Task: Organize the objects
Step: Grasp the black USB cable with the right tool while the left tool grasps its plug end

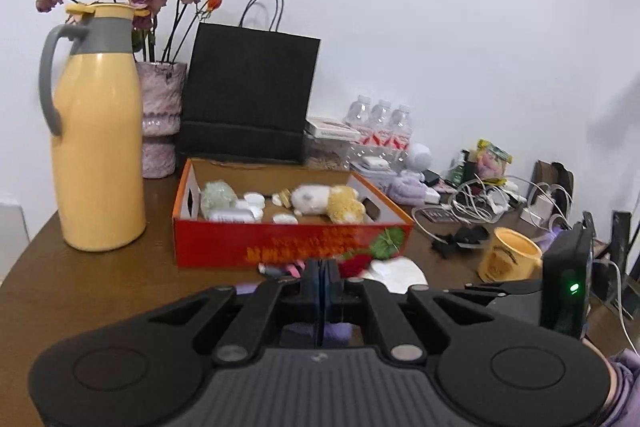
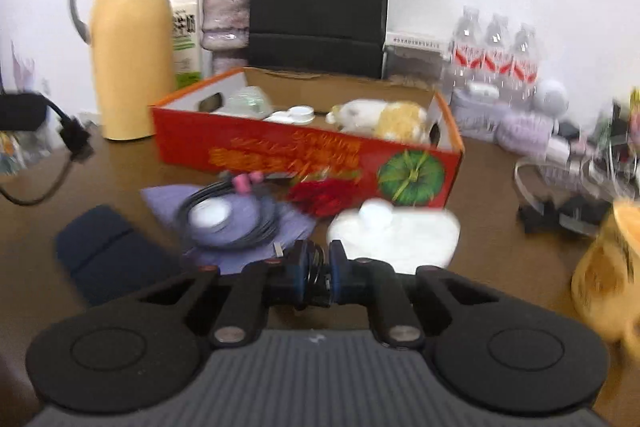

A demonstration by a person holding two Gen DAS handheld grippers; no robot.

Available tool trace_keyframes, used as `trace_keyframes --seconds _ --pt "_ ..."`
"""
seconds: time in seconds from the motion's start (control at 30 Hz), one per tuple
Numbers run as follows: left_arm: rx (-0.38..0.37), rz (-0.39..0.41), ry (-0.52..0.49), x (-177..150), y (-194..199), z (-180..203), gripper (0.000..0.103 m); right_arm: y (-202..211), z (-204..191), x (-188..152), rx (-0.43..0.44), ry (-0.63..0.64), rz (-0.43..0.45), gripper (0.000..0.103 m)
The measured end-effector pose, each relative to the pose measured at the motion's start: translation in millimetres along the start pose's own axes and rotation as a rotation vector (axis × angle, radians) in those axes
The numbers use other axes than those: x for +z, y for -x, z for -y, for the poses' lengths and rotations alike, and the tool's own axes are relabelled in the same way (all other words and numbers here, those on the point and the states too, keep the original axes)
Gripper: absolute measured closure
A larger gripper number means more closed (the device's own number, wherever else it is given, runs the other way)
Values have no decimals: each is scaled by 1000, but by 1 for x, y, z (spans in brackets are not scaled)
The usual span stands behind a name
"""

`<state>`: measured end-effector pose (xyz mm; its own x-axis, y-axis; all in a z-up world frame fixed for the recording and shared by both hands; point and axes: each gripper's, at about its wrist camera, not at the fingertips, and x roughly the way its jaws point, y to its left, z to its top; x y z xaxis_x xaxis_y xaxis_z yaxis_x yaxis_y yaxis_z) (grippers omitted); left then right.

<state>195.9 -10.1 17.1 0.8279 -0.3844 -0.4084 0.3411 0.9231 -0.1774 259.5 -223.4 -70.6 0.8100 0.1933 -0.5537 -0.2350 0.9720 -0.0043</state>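
Note:
A red cardboard box (image 1: 280, 241) (image 2: 304, 155) sits mid-table holding a plush toy (image 1: 326, 201) (image 2: 380, 119), white lids and a wrapped green item. My left gripper (image 1: 323, 273) is shut and empty, just in front of the box. My right gripper (image 2: 318, 273) is shut on a black coiled cable (image 2: 232, 219), whose loops lie on a purple cloth (image 2: 288, 227) with a white round lid inside them. A white pouch (image 2: 396, 231) (image 1: 396, 273) and a red item (image 2: 320, 195) lie before the box.
A yellow thermos (image 1: 98, 131) (image 2: 128, 39), flower vase (image 1: 160, 115) and black paper bag (image 1: 248, 95) stand behind the box. A yellow mug (image 1: 510, 255) (image 2: 608, 267), water bottles (image 2: 496, 51) and tangled cables (image 1: 472, 199) fill the right. A dark wallet (image 2: 108, 255) lies left.

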Motion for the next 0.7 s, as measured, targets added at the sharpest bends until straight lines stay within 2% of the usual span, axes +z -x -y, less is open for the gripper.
trace_keyframes --seconds 0.17,0.27,0.33,0.4,0.43,0.47,0.5,0.6,0.7 --pt "-23 -110 28 -47 18 18 102 53 -1 -47 38 -134 -38 92" --pt "21 -171 -25 -76 18 30 101 86 1 -67 56 -191 -49 91" --pt "36 -202 -19 -91 18 32 99 103 1 -74 48 -190 -50 89" --pt "30 -220 -14 -99 21 33 82 116 -3 -80 45 -156 -46 81" --pt "13 -227 -25 -104 25 32 76 120 -5 -82 46 -137 -50 67" --pt "4 -233 -39 -106 28 33 62 125 -8 -85 43 -118 -50 52" --pt "7 -231 -54 -107 31 34 52 127 -10 -87 37 -98 -50 46" --pt "22 -235 -80 -110 37 35 50 129 -19 -93 4 -30 -62 44" --pt "27 -247 -78 -111 30 35 51 118 -21 -94 19 -14 -74 44"
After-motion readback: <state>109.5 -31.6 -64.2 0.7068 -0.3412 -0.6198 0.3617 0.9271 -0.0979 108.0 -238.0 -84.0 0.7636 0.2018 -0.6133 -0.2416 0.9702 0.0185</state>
